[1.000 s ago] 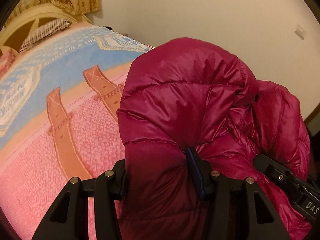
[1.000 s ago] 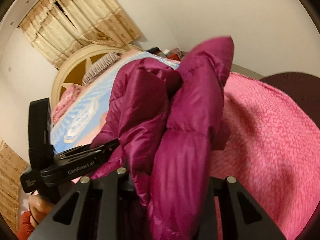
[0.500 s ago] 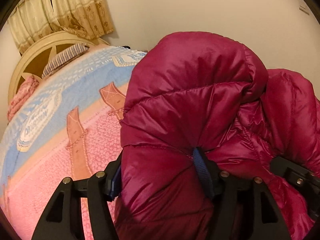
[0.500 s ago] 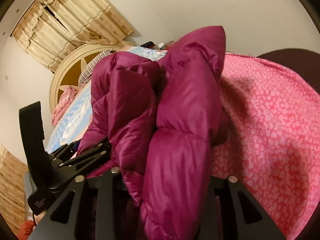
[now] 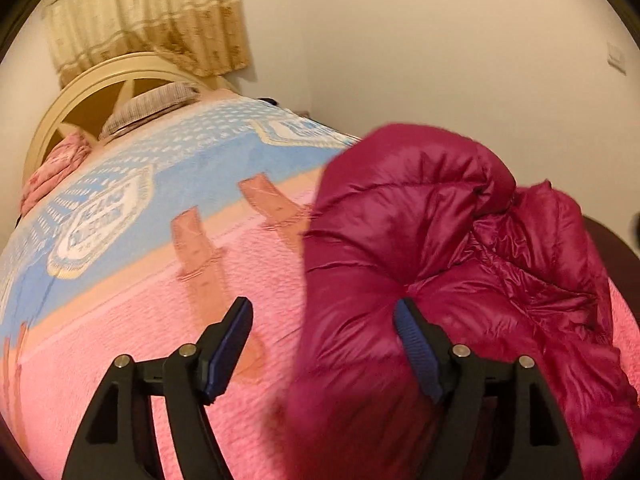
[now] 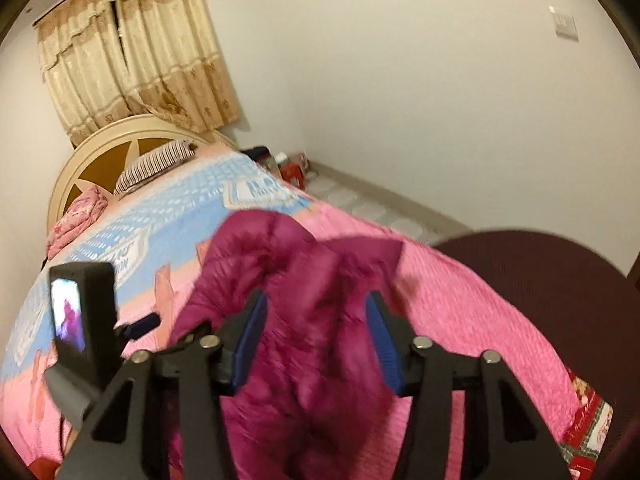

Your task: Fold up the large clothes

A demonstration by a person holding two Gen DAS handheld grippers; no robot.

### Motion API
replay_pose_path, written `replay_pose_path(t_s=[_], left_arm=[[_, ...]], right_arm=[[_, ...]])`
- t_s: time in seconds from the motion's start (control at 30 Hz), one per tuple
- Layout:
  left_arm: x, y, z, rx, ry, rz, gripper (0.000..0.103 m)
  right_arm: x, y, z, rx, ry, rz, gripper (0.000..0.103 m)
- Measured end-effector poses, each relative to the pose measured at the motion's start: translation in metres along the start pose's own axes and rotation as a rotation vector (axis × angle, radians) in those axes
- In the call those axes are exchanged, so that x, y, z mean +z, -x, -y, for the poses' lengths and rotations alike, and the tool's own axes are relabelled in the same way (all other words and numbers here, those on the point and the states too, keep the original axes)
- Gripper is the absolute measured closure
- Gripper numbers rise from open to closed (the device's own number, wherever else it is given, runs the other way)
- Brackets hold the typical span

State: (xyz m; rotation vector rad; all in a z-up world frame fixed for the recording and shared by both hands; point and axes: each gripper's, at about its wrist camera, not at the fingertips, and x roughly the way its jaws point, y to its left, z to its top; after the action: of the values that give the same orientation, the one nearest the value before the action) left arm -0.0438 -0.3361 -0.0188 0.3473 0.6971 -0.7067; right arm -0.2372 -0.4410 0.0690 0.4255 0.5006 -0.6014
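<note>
Now your left gripper [image 5: 324, 344] has just been opening, jaws spread wide: the magenta down jacket [image 5: 440, 248] brushes only the right-hand pad, and the left-hand pad stands clear over the pink bedspread [image 5: 120, 340]. The jacket lies bunched on the bed's near right part, its quilted folds piled up. Your right gripper [image 6: 316, 332] has been opening too; the jacket [image 6: 304, 280] sits blurred between its blue pads, and neither pad seems to squeeze it. The left tool's camera screen [image 6: 68, 308] shows at the left of the right wrist view. Beyond, a striped pillow [image 6: 156, 164] leans by the cream headboard [image 6: 100, 148].
</note>
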Motion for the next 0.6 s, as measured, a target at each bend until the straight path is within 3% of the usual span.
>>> replay_pose_path(t_s=[0.13,0.33,0.6], left_arm=[[-0.011,-0.004,-0.007,-0.003,0.025,-0.001,0.026],[-0.021,-0.015,-0.004,0.009,0.041,0.013,0.025],[-0.027,-0.023,0.008,0.048,0.015,0.034,0.025]], right_arm=[[-0.012,-0.032,-0.018,0.011,0.02,-0.056,0.078],[-0.039,-0.081,-0.016,-0.054,0.032,-0.18,0.081],[-0.05,-0.098,-0.006,-0.101,0.061,-0.212,0.088]])
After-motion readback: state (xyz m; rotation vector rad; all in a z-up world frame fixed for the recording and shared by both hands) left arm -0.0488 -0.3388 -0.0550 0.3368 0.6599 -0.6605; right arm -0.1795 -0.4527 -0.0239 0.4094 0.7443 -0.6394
